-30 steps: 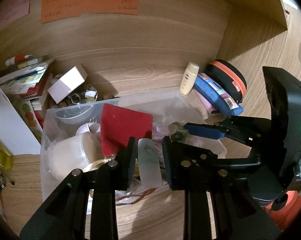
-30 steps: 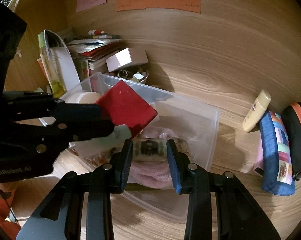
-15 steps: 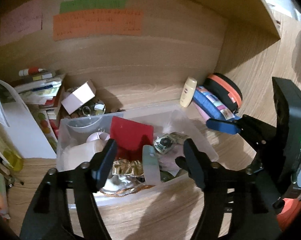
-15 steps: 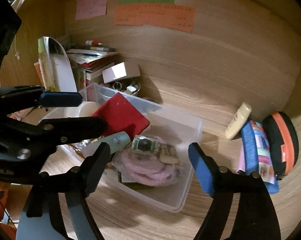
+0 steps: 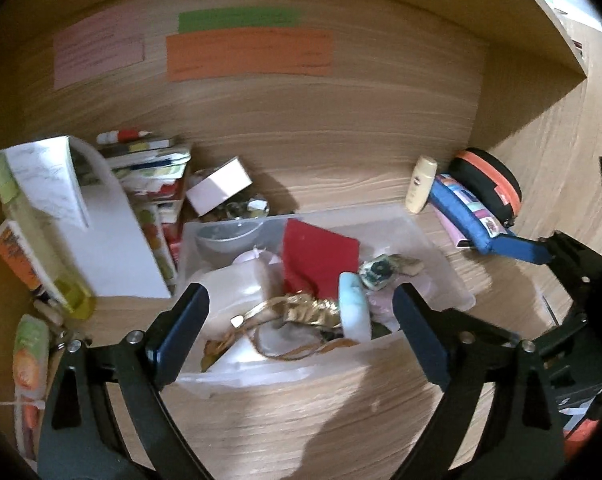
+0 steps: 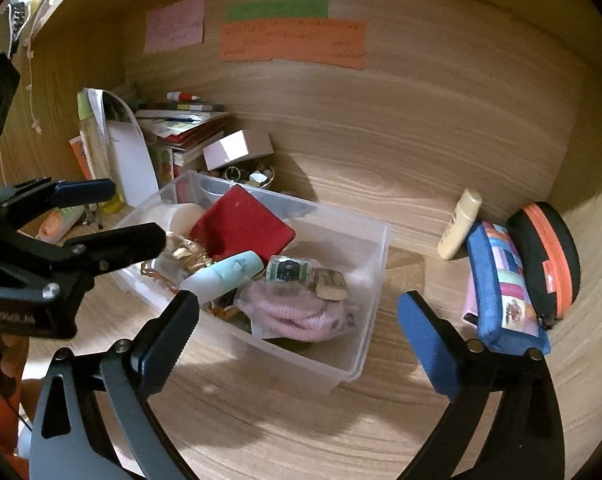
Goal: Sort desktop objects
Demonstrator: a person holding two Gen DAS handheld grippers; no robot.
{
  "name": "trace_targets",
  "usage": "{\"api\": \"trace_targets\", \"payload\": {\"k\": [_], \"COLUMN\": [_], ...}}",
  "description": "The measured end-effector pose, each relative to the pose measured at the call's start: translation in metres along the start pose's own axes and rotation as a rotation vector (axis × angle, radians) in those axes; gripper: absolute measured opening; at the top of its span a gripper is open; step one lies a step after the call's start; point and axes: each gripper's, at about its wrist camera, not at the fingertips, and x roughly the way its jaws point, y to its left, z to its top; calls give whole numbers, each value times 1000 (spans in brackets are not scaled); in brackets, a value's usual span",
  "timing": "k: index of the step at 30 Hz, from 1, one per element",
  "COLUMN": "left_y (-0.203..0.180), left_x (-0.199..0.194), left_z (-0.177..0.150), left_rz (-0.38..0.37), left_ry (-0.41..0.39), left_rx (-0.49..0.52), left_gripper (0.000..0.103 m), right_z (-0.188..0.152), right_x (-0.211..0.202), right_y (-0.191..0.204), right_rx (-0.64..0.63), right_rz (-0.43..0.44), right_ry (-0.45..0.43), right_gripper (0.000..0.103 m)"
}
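The clear plastic bin (image 6: 375,264) stood on the wooden table (image 6: 301,420) and serves as the landmark here. Left of the bin, a white folder (image 6: 129,160) leaned upright beside a stack of books and papers (image 6: 181,128), with a glue stick (image 6: 183,97) lying on top of the stack. An orange-and-green packet (image 5: 31,356) lay flat on the table left of the bin. Behind the bin's left corner, a small white box (image 6: 237,148) rested tilted on a dish of small metal bits (image 6: 253,174).

The left claw (image 5: 301,320) hung over the bin's near edge, its jaws opening and already wide, with nothing pressed between them. Inside the bin, on the left side, sat a white round container (image 6: 181,216); a red square pouch (image 6: 241,228) stood tilted next to it. In front of the pouch lay a crumpled gold ribbon (image 5: 305,308) and a pale mint tube (image 6: 225,272). Right of the tube, a small patterned packet (image 6: 287,272) and a flat tan piece (image 6: 331,284) rested on a pink knitted bundle (image 6: 297,312).

The right claw (image 6: 297,320) was poised over the bin's near right corner, jaws likewise opening and spread wide, gripping nothing.

Right of the bin, a cream bottle (image 6: 459,224) leaned against the back wall. Just beside it stood a blue patchwork pencil case (image 6: 501,280), and touching that, a black round case with an orange zip (image 6: 549,256). On the wall above the bin were pink (image 6: 175,24), green (image 6: 277,10) and orange (image 6: 293,42) paper notes.
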Motion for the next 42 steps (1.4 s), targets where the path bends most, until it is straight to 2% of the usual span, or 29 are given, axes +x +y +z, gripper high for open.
{"api": "trace_targets", "payload": {"k": [5, 12, 22, 42], "left_y": [2, 4, 0, 0], "left_x": [-4, -1, 4, 9], "left_z": [-7, -20, -28, -32], "left_rz": [65, 86, 89, 108], "left_ry": [-1, 16, 30, 46], "left_rx": [9, 2, -1, 0], "left_gripper": [94, 94, 94, 94], "right_z": [-6, -14, -19, -17], "right_x": [-7, -13, -10, -14], "right_y": [-4, -5, -4, 2], "right_rx": [30, 58, 77, 79], "right_rz": [0, 2, 22, 33], "right_ry": [6, 8, 34, 22], "right_gripper": [101, 101, 101, 101]}}
